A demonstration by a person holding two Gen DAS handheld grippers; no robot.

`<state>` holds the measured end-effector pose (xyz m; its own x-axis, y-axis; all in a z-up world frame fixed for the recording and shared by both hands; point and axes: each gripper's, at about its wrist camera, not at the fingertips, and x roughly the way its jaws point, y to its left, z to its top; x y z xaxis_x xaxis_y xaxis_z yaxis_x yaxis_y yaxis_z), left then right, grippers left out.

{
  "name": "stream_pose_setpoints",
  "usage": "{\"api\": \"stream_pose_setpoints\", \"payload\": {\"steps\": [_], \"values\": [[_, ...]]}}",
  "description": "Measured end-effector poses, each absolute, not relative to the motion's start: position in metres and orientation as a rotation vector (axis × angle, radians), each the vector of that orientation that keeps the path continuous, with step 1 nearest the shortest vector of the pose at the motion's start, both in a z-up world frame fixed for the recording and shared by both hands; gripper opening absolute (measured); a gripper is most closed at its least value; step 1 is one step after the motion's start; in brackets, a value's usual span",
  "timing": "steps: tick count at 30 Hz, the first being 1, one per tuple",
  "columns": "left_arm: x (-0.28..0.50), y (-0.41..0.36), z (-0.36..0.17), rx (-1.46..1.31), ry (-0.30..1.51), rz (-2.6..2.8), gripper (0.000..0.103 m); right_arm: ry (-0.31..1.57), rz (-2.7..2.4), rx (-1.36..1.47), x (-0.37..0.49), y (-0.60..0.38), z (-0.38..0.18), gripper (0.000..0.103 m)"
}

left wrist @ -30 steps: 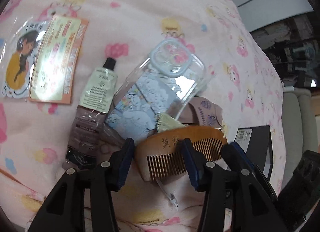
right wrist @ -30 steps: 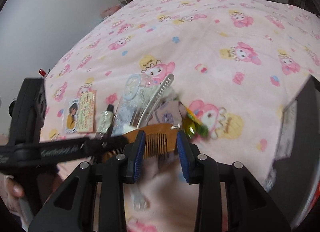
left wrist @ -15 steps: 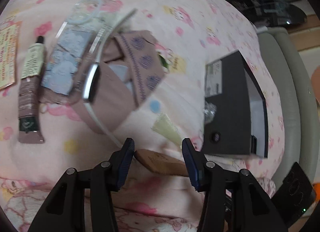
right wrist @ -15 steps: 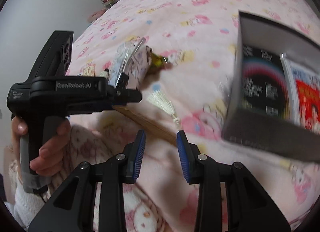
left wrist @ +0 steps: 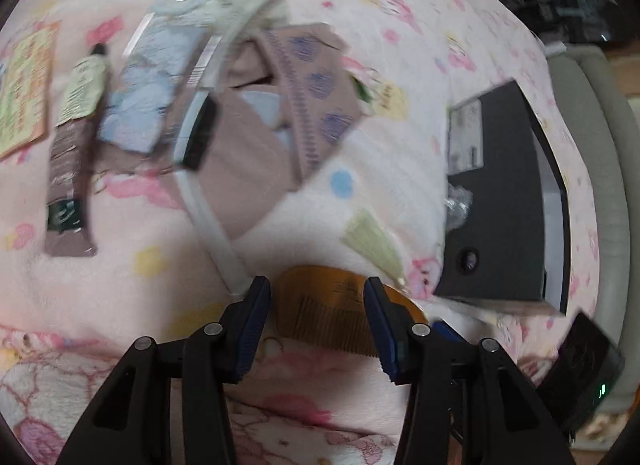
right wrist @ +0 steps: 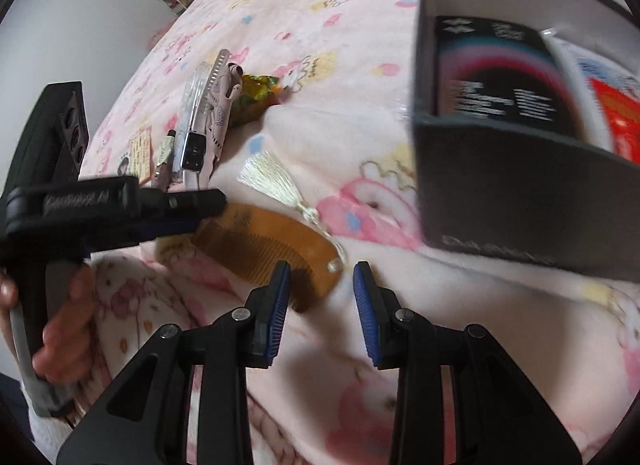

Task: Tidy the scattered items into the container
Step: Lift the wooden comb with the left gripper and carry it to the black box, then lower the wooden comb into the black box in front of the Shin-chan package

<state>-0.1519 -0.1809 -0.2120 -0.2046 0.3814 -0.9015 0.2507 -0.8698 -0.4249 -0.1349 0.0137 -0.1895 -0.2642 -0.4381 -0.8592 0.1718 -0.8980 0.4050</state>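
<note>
A wooden comb with a pale green tassel lies on the pink blanket, between the open jaws of my left gripper. In the right wrist view the comb lies just ahead-left of my open right gripper, with the left gripper over its far end. The dark box stands at right with packets inside; it also shows in the left wrist view. A tube, phone case, hair clip and pouch lie scattered further off.
An orange card lies at the far left. A green-yellow wrapper lies beside the pouch. A grey padded edge runs beyond the box. A dark device sits at lower right.
The comb has moved from the pile toward the box and now lies flat near both grippers. The right gripper has swung toward the box, which now looms larger.
</note>
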Motion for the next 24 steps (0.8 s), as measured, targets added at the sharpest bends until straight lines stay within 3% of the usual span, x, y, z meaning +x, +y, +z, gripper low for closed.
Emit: {"api": "stream_pose_setpoints", "payload": {"steps": [9,20,24], "values": [[-0.138,-0.148,-0.206,-1.843,-0.638,2.095,0.044,-0.292,-2.215,1.573,-0.104,0.044,-0.162,0.037],[-0.138,-0.130,-0.214,-1.958,-0.566,2.170,0.041,-0.393,-2.163,1.663,-0.107,0.056,-0.187,0.037],[-0.125,-0.122,-0.188,-1.916,-0.636,2.167,0.041,-0.426,-2.194,1.551,-0.095,0.063,-0.149,0.036]]}}
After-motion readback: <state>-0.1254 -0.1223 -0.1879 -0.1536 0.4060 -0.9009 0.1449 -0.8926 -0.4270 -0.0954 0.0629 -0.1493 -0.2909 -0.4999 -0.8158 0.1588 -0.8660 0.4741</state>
